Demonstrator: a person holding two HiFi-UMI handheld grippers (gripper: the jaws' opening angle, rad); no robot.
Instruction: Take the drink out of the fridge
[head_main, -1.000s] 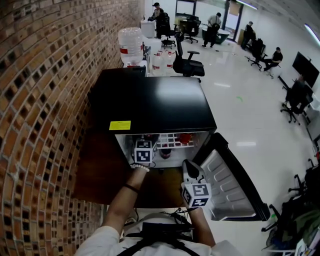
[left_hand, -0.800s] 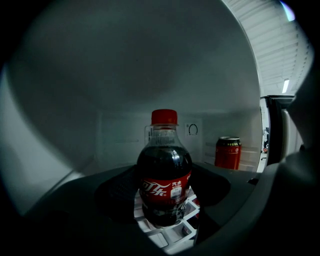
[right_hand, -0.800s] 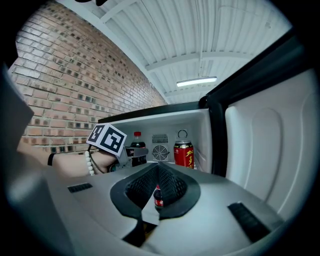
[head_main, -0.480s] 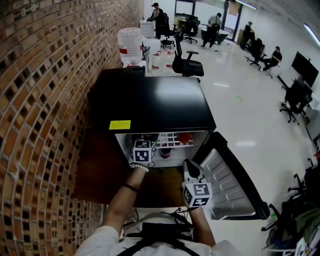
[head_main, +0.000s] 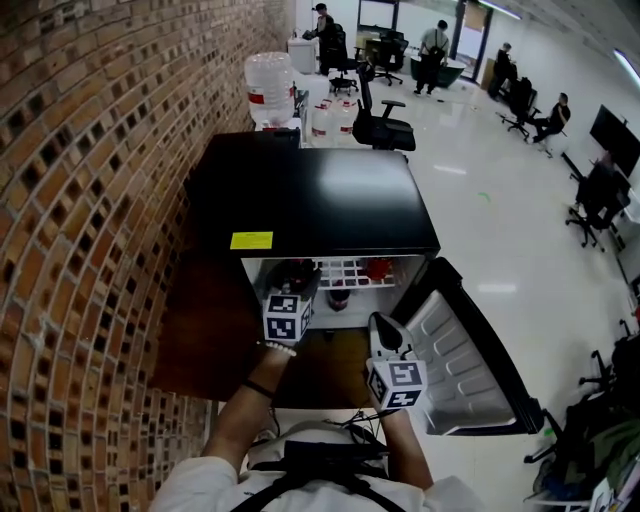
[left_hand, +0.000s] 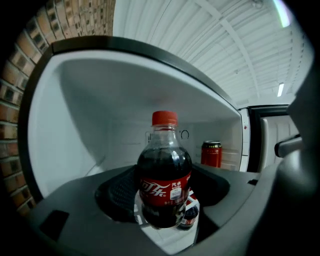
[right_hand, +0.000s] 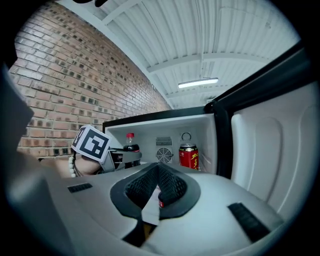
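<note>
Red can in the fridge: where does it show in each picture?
Head view: red can at the right inside the fridge.
Left gripper view: can right of the cola bottle.
Right gripper view: can at centre, right of the fan grille.
Shared landmark: the open fridge door, right of the can everywhere.

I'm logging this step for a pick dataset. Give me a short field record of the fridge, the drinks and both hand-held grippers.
fridge: black top, door swung open at the right
cola bottle: upright, red cap, clamped in the left hand-held gripper at the fridge opening
red can: standing inside, back right
right hand-held gripper: jaws together, empty, in front of the fridge
</note>
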